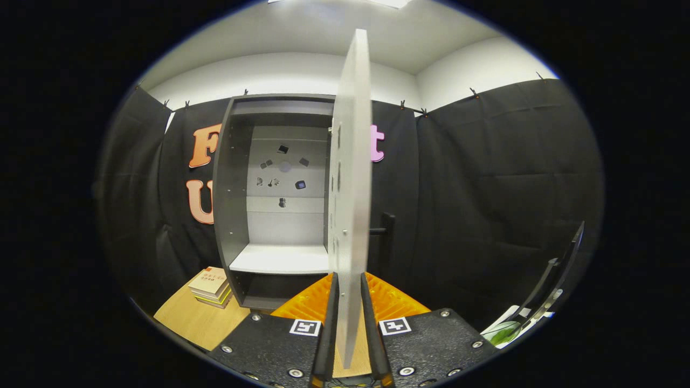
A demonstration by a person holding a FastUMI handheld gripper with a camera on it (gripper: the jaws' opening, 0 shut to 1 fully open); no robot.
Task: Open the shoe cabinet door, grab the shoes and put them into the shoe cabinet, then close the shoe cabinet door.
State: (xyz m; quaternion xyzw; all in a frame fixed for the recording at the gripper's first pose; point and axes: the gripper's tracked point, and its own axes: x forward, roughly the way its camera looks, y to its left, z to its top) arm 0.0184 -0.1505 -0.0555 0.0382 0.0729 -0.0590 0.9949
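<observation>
A stack of books (211, 287) sits on the wooden table (194, 320) left of the cabinet; the top cover carries print too small to read. The gripper (349, 323) has its fingers drawn in narrow, pinching the free edge of the shoe cabinet door (350, 178), which stands edge-on between them, swung wide open. A dark handle (386, 229) juts from the door's right face. Beyond, the shoe cabinet (280, 199) shows a pale shelf (278, 260) and small dark marks on its back panel.
</observation>
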